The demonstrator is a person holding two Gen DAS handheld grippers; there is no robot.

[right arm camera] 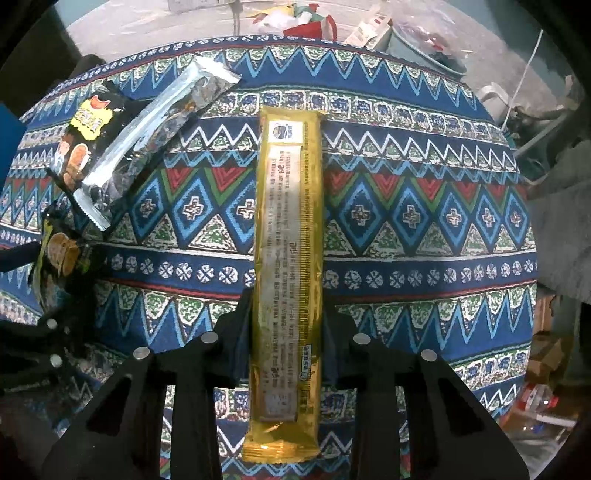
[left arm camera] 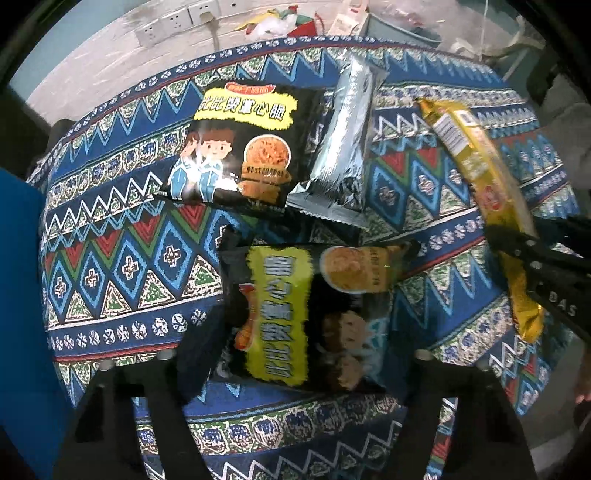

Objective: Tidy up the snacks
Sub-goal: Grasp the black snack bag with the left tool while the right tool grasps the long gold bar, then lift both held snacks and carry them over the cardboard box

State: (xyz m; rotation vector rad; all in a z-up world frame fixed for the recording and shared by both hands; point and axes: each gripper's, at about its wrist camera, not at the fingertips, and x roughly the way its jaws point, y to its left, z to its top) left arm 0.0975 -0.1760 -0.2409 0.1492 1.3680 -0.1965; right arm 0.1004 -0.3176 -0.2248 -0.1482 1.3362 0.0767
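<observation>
Between the right gripper's [right arm camera: 286,343] two black fingers [right arm camera: 236,332] stands a long gold snack packet [right arm camera: 290,258], printed side up, its length running away from the camera over the patterned tablecloth [right arm camera: 406,221]. The jaws are closed narrowly against the packet's two long edges and hold it. From the left wrist view the same gold packet [left arm camera: 476,173] shows at the right edge, slanting down into the other gripper's black fingers [left arm camera: 539,258].

Under the left gripper [left arm camera: 295,354] a black-and-yellow snack bag [left arm camera: 295,314] with cartoon children and a round noodle picture sits between the fingers [left arm camera: 199,354], one corner against the left finger. The right finger stands clear of the bag, so the jaws are fairly wide and not pressing on it; whether the bag rests on the cloth or hangs lifted I cannot tell.

Beyond it lies a second bag of the same kind [left arm camera: 240,147], flat on the cloth, and just beside that, overlapping its right edge, a silver foil packet [left arm camera: 343,147].

Past the table's far edge are a white wall with power sockets [left arm camera: 173,22] and a heap of clutter [left arm camera: 288,22].
</observation>
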